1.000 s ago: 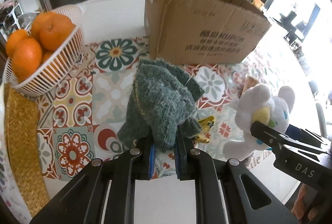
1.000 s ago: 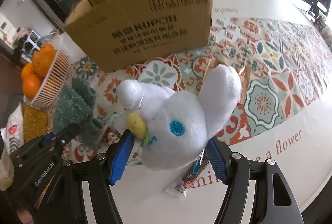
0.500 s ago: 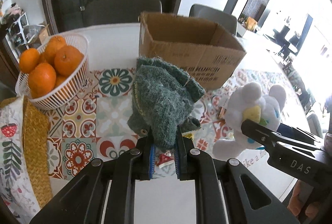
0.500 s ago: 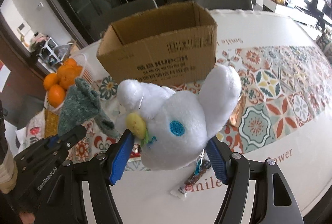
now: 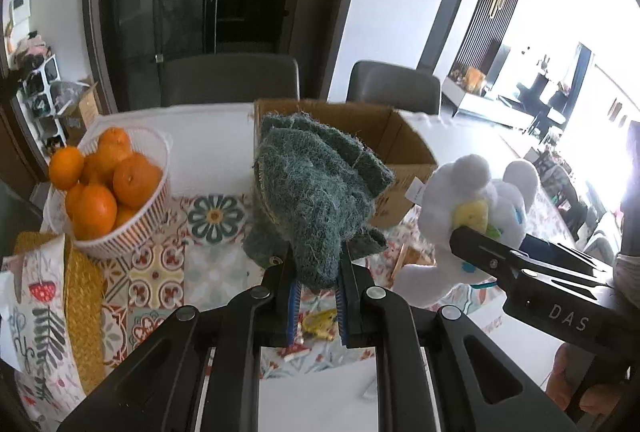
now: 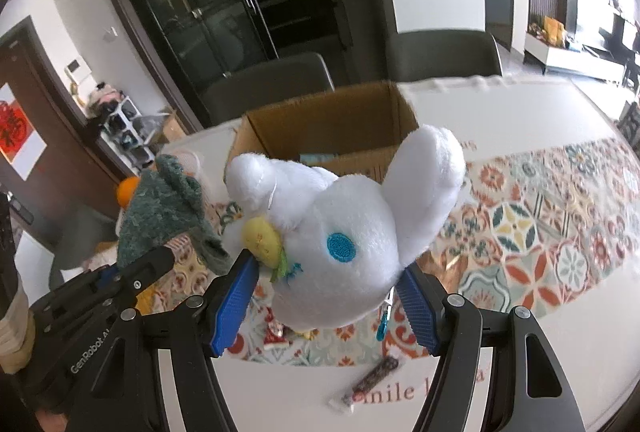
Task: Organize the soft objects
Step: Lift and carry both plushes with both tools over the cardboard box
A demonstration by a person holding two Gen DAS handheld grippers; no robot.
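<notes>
My left gripper [image 5: 316,292] is shut on a fuzzy dark green cloth [image 5: 316,192], which hangs bunched up above the patterned table. My right gripper [image 6: 328,292] is shut on a white plush toy [image 6: 344,232] with a blue eye and a yellow tuft, its blue pads pressing both sides. An open cardboard box [image 6: 328,128] stands behind both held things, and something pale lies inside it. In the left wrist view the plush toy [image 5: 472,204] and the right gripper sit to the right of the cloth. In the right wrist view the green cloth [image 6: 160,212] hangs at the left.
A white basket of oranges [image 5: 132,208] stands at the left beside a woven mat [image 5: 84,296]. Small wrappers [image 6: 276,336] and a thin packet [image 6: 372,380] lie on the table [image 6: 560,332] below the grippers. Two grey chairs [image 5: 228,80] stand behind the table.
Both grippers have risen with their loads, so the table and box look lower and farther. The open top of the box has come into view.
</notes>
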